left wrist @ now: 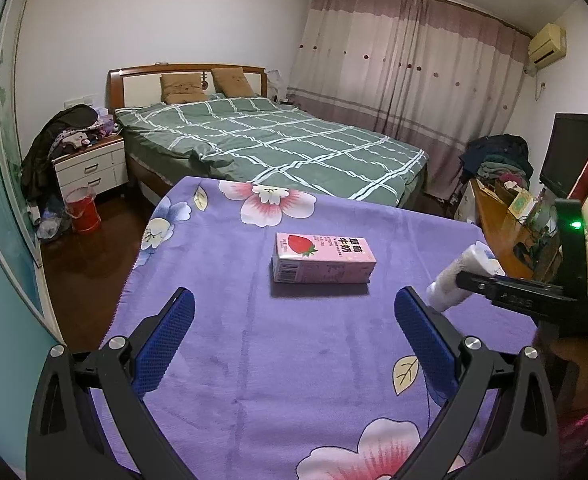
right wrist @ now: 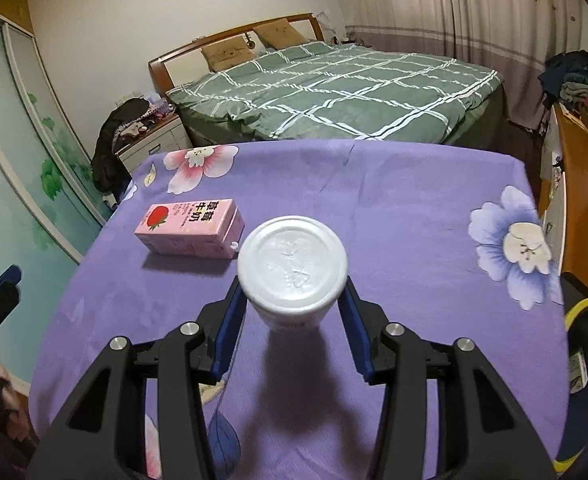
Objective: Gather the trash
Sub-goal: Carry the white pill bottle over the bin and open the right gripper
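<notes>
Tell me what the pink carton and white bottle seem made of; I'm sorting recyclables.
Carton: looks like coated paperboard, with crisp folded edges, flat printed faces, a barcode and a slight sheen. Bottle, held in the right tool: probably plastic, opaque white and smooth, with a moulded embossed end that catches a soft shine. What it holds cannot be told.

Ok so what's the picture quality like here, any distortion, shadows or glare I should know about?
Left wrist view: strong fisheye bending of the walls and dark rounded corners; the milk carton is sharp, with a shadow on the cloth toward the camera. Right wrist view: same bending; the white cup in the right gripper casts a dark shadow toward the camera; its bottom has soft glare.
</notes>
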A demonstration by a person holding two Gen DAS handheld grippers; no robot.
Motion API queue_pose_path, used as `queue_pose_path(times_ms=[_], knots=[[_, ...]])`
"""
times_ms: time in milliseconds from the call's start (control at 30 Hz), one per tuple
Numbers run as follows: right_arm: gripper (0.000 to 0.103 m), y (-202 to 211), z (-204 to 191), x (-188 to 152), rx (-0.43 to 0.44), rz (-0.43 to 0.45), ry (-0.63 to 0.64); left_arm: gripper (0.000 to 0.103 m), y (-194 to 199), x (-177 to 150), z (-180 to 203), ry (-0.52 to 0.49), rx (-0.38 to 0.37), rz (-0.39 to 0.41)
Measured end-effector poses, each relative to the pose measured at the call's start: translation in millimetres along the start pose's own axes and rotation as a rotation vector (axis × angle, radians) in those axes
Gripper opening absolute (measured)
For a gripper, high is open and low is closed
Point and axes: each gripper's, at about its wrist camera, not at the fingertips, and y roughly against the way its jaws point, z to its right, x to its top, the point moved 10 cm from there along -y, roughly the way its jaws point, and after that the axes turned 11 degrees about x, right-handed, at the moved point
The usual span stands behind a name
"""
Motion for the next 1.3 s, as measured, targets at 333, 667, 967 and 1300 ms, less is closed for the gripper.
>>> queue_pose_path(times_ms=[333, 667, 967, 1300], knots=[[0.045, 60, 43, -25, -0.028, 0.072, -0.094, 0.098, -2, -4, 18, -0.033, -0.019, -0.013], [0.045, 144, 160, -55, -0.242, 0.166, -0.264, 0.098, -7, -7, 38, -0.063, -0.034, -0.029], [0.045, 173, 255, -107, -0.446, 0.126, -0.382, 0.098, -23, -10, 55, -0.082, -0.051, -0.061], [0.047, 168, 297, -136, -0.507, 0.089, -0.461, 0.098, -35, -12, 73, -0.128, -0.042, -0.073]])
